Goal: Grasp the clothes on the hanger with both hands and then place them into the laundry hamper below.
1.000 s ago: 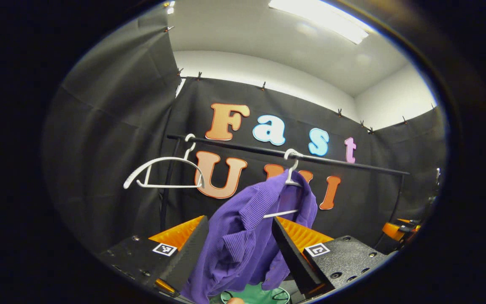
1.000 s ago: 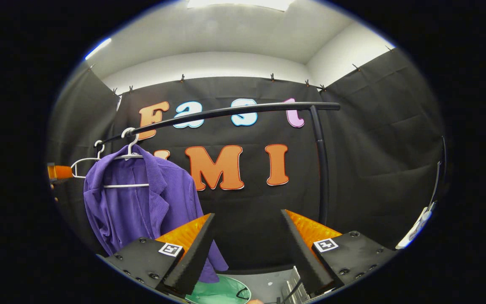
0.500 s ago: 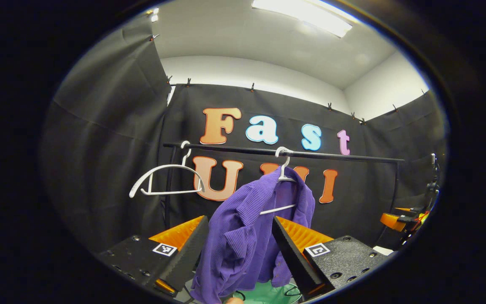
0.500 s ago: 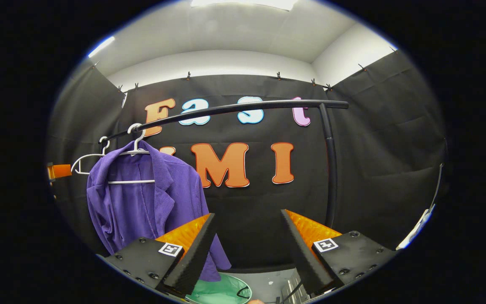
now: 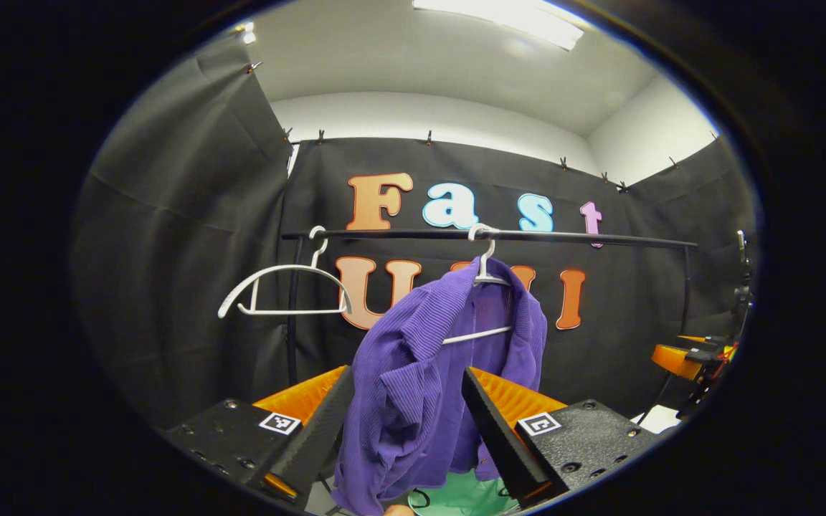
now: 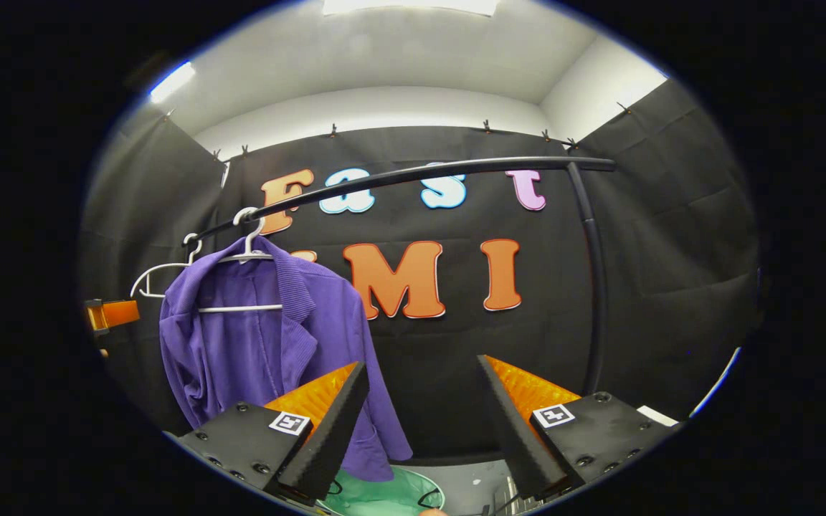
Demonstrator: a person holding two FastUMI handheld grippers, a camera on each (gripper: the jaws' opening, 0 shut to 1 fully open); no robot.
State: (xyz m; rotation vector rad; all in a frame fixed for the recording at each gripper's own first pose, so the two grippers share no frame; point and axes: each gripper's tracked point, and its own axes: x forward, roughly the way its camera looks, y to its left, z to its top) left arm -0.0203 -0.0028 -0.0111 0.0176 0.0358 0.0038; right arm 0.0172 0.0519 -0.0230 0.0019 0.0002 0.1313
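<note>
- The purple jacket [image 5: 434, 387] hangs on a white hanger [image 5: 483, 276] hooked over the black rail [image 5: 585, 239]. It is the garment to be taken down, and it has not left the rail.
- It sits unevenly. In the left gripper view one shoulder droops forward off the hanger's end while the crossbar shows bare through the open front. In the right gripper view [image 6: 269, 344] it looks squarer, lapel folded out, hem hanging low.
- Below the hem lies the green hamper [image 6: 384, 494], its rim just under the cloth, so a freed garment need only be lowered, by my reading.
- The left gripper [image 5: 407, 430] has its fingers spread wide, with the jacket's front seen in the gap between them. Whether either finger touches the cloth I cannot tell; it looks lined up for a grasp not yet made.
- The right gripper [image 6: 424, 423] is likewise spread and holds nothing. It faces the wall right of the jacket, whose hem lies beside its left finger [image 6: 327, 426], so it must swing toward the cloth to take its side.
- A second white hanger [image 5: 280, 290], bare, hangs farther along the rail, apart from the jacket.
- The droop suggests the cloth may slide off one end first; that calls for both sides held.
</note>
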